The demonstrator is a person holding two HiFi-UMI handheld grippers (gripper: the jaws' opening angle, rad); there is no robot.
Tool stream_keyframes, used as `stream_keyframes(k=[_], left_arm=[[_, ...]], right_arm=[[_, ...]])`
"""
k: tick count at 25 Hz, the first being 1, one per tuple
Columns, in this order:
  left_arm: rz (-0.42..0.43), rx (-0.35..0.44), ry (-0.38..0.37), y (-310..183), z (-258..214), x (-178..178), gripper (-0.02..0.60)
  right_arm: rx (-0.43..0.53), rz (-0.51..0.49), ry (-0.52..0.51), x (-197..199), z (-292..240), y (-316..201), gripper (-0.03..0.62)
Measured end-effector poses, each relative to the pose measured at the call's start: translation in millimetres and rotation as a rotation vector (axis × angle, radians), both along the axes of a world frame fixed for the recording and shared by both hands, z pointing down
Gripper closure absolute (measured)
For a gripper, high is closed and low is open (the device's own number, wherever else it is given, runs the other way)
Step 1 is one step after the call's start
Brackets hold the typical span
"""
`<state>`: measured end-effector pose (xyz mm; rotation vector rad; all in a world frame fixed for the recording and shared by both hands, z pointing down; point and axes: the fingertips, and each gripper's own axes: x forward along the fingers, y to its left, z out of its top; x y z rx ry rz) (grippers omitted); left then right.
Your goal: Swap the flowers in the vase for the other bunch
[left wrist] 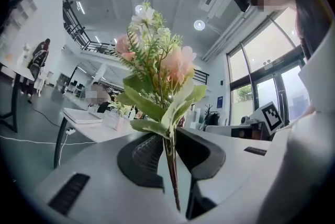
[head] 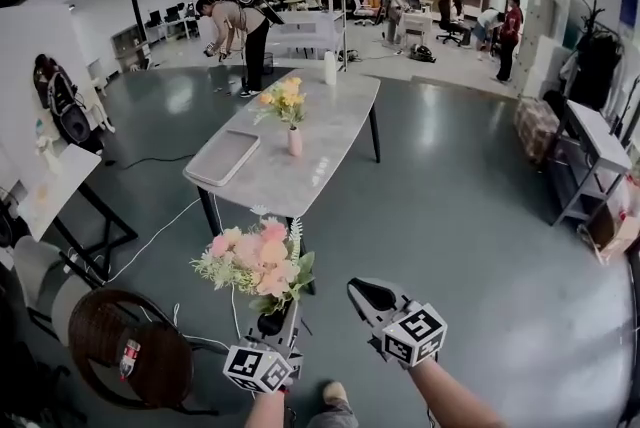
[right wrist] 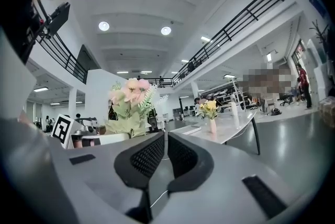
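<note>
My left gripper point(head: 277, 318) is shut on the stems of a pink and white bunch point(head: 258, 261), held upright in front of me; the stems point(left wrist: 170, 165) run between its jaws. Beside it my right gripper point(head: 355, 289) is shut and holds nothing, as the right gripper view point(right wrist: 165, 147) also shows. Ahead stands a grey marble table point(head: 330, 121). On it a small pink vase point(head: 295, 141) holds yellow flowers point(head: 288, 102). The right gripper view shows the vase point(right wrist: 212, 126), the yellow flowers point(right wrist: 209, 108) and the pink bunch point(right wrist: 131, 94) to its left.
A flat grey tray point(head: 222, 157) lies on the table's near left part and a white bottle point(head: 330, 68) stands at its far end. A round brown chair point(head: 130, 346) is at my lower left. A cable point(head: 150, 236) crosses the floor. A person point(head: 235, 26) bends over behind the table.
</note>
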<state>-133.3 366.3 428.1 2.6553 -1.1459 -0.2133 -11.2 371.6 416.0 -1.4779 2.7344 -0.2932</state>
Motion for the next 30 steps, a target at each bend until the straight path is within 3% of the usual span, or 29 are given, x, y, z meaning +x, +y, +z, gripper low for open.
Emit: stream_keyframes(k=[9, 19, 30], left_arm=[[0.051, -0.035, 0.002, -82.8, 15.6, -6.3, 0.499], [0.039, -0.074, 0.024, -118.1, 31.7, -5.8, 0.499], [-0.038, -0.075, 0.033, -200.5, 30.8, 3.6, 0.499]], right_arm=[[-0.047, 0.034, 0.002, -14.0, 21.9, -78.7, 0.562], [-0.096, 0.057, -0.024, -5.1, 41.9, -115.3, 0.562], [-0.092, -0.044, -0.035, -3.4, 44.6, -214.6, 0.562]])
